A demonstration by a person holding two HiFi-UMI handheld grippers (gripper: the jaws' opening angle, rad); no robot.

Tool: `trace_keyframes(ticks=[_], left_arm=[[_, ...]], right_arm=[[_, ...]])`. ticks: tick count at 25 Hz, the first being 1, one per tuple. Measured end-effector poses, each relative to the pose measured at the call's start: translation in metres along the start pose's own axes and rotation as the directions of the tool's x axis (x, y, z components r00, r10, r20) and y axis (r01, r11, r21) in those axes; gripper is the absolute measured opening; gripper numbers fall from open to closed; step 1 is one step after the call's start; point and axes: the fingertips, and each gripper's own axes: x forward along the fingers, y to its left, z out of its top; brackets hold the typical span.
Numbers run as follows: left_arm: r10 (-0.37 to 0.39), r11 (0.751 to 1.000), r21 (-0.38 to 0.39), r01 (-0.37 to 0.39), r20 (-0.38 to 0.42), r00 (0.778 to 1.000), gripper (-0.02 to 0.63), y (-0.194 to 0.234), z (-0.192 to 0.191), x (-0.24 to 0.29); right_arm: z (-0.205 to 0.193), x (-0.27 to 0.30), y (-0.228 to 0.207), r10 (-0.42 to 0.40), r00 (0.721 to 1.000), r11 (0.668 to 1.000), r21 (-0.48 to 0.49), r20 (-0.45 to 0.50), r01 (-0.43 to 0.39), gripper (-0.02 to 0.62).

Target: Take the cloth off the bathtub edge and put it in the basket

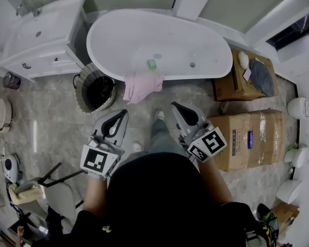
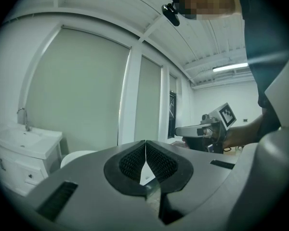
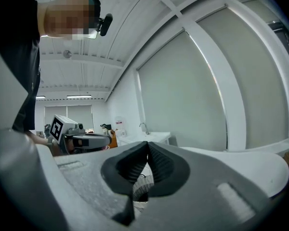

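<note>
The pink cloth (image 1: 141,85) hangs over the near rim of the white bathtub (image 1: 159,42) and drapes down its outer wall. The woven basket (image 1: 95,91) stands on the floor against the tub's near-left end, just beside the cloth. The pick-up looks not yet begun: the left tool (image 1: 122,114) and the right tool (image 1: 176,108) are both held short of the tub's near side, each with its jaws pressed together and nothing between them. To do this well, I'd spread one tool's jaws wide before reaching and bring it down where the cloth crosses the tub rim. I'd pinch a thick gather rather than a loose corner, so the cloth lifts clear without knocking the small green thing (image 1: 152,64) on the rim just behind it. Counting: one cloth, one basket, one bathtub, two tools, one green thing, and two cardboard boxes (image 1: 247,138) to the tub's right.
</note>
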Motion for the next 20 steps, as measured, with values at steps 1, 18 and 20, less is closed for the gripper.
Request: trace_keyframes(ticks=[1,18,20], left_arm=[[0.010,1.000,-0.002,-0.010,-0.005,1.000,0.014,0.007,0.000,0.007],[0.204,0.978,-0.029,-0.207,-0.086,0.975,0.014,0.087,0.022,0.180],[0.227,0.973,-0.031,-0.230,-0.091,0.970,0.014,0.091,0.025,0.195]], right_arm=[[0.001,0.008,-0.007,0.012,1.000,1.000,0.000,-0.003,-0.012,-0.003],[0.013,0.115,-0.186,0.216,0.973,0.976,0.030,-0.079,-0.214,-0.003],[0.013,0.123,-0.202,0.243,0.966,0.970,0.037,-0.088,-0.241,-0.003]])
